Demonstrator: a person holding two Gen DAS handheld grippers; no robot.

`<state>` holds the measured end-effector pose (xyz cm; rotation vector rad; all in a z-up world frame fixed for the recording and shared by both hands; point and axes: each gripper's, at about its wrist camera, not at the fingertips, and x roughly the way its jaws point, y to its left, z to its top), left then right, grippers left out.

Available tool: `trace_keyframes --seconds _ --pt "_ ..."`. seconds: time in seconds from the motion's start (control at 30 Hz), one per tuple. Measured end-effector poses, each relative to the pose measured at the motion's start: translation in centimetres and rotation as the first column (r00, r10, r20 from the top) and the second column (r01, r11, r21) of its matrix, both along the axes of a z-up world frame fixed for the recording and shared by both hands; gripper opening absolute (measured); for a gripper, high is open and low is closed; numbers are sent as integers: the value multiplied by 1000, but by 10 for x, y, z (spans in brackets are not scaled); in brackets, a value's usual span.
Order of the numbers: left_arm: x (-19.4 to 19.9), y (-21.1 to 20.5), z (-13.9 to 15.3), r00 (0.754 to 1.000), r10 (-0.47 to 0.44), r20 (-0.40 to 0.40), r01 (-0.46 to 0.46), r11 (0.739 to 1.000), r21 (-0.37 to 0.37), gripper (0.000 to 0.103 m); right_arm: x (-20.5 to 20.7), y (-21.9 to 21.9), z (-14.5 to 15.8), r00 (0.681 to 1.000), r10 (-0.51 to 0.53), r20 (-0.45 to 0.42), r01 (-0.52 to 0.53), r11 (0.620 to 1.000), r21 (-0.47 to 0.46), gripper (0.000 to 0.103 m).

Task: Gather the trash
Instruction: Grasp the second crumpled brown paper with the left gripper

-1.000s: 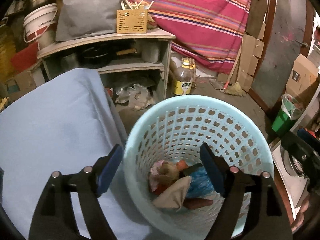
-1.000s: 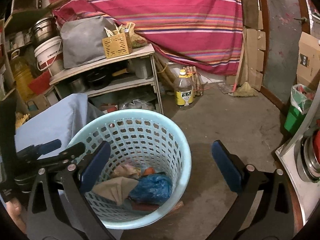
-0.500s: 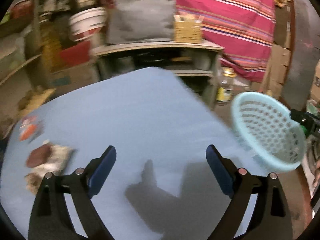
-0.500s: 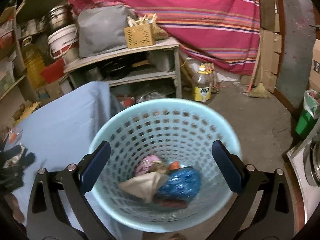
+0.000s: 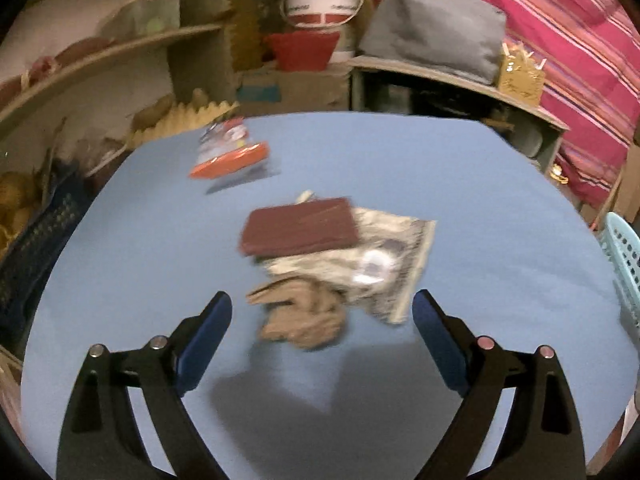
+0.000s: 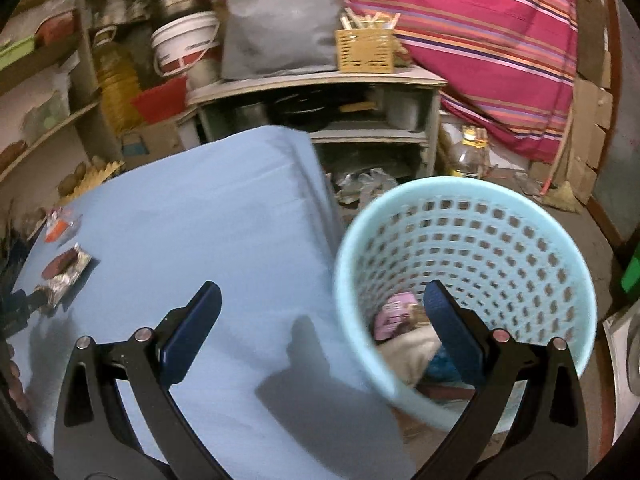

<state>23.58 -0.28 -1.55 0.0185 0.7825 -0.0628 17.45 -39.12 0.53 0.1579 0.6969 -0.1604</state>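
Left gripper (image 5: 322, 332) is wide open and holds nothing. It hangs over the blue table (image 5: 500, 184) with a pile of trash straight ahead. Nearest piece is a crumpled brown paper wad (image 5: 306, 314), sitting between the 2 blue fingertips, a bit left of the gap's centre and just beyond the tips. Touching it on the far right is a silver foil wrapper (image 5: 372, 264), flat, long axis running from far left to near right. A dark red packet (image 5: 300, 226) lies on the foil's far end, long axis left to right across the view. Well apart at far left is an orange-and-clear packet (image 5: 230, 154). All blurred, so fine contact is hard to tell.

Right gripper (image 6: 322, 328) is also wide open and empty, straddling the table's right edge and the pale blue basket (image 6: 520, 220), which stands on the floor just beside the table. Basket already has a pink wrapper (image 6: 394, 310), beige paper and something blue at the bottom. In this view the trash pile is far off at the left edge.

Judgement: left gripper is clearly nearer, so the next pick is its job. The wad has no real long axis; moving straight forward and down should bracket it. Risk is catching the foil edge along with it.
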Motion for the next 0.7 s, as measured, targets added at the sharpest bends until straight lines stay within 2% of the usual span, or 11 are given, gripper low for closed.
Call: trace_keyframes --seconds 0.1,0.23,0.27,0.33,0.37,0.43,0.7 --pt "5 11 -8 1000 2 -18 -2 1000 6 90 9 20 -3 1000 25 -15 -26 999 -30 99" --pt "7 21 -5 1000 -23 -8 22 999 -41 87 19 42 -6 998 54 -25 -55 997 -50 99" --pt "8 22 -5 999 -33 -8 33 999 -44 83 22 49 -6 998 63 -28 -65 996 -54 99" --pt "12 20 -7 998 -54 -31 53 997 -52 60 28 62 -7 996 82 -30 -84 994 -62 99" --pt "14 22 -10 996 -65 -56 61 995 -75 55 31 68 -7 995 93 -29 -94 993 -66 99" --pt "15 24 -13 995 -74 -70 66 992 -108 55 38 83 -6 993 116 -29 -118 990 -71 99" --pt "8 42 -1 995 -86 -49 80 989 -123 49 62 155 -5 975 221 -21 -222 972 -72 99"
